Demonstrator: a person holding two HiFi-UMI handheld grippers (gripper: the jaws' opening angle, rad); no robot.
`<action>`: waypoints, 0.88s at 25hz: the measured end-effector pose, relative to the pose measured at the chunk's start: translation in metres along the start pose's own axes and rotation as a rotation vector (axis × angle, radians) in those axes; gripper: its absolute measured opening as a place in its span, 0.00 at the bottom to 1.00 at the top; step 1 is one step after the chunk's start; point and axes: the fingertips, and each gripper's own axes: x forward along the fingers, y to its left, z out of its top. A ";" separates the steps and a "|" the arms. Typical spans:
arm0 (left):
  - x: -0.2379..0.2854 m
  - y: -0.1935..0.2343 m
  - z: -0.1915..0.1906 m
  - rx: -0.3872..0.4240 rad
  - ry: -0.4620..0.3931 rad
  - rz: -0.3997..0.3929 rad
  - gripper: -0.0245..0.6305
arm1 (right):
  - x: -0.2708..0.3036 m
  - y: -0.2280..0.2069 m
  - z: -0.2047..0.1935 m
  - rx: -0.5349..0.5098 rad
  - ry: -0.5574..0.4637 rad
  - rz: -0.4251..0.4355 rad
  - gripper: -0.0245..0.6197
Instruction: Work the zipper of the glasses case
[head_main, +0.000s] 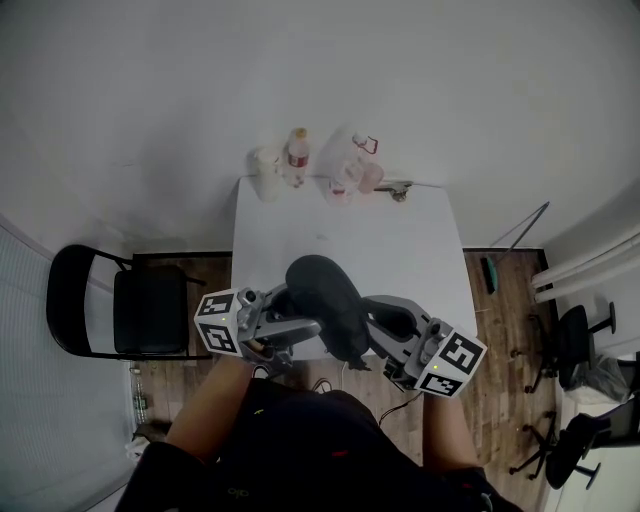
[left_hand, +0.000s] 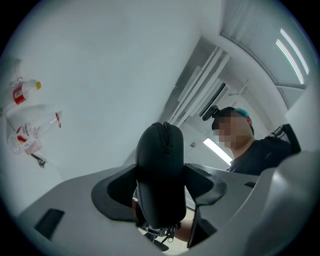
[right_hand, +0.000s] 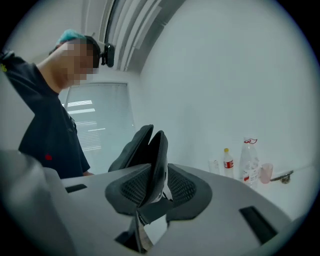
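The glasses case is being held in the air above the near edge of the white counter, between both tools.

The left hand-held gripper is clamping the case across its body. Its jaws are standing wide, with both pads pressing on the black shell. In the left gripper view, the zipper seam is running over the rounded end of the case.

The right hand-held gripper is standing with its jaws narrowly apart. In the right gripper view, the two halves of the case are gaping, and the edge of one half is lying between the pads with a slim gap beside it.

Bottles are standing at the far edge of the counter.
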 end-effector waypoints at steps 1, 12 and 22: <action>0.000 0.000 0.001 -0.018 -0.011 -0.012 0.51 | -0.002 0.001 0.002 0.032 -0.020 0.027 0.19; -0.009 0.008 0.014 0.039 -0.017 0.055 0.46 | -0.033 -0.014 0.020 0.212 -0.162 0.061 0.31; 0.009 0.001 0.009 0.098 0.040 0.029 0.46 | 0.008 0.013 -0.004 0.285 -0.098 0.196 0.52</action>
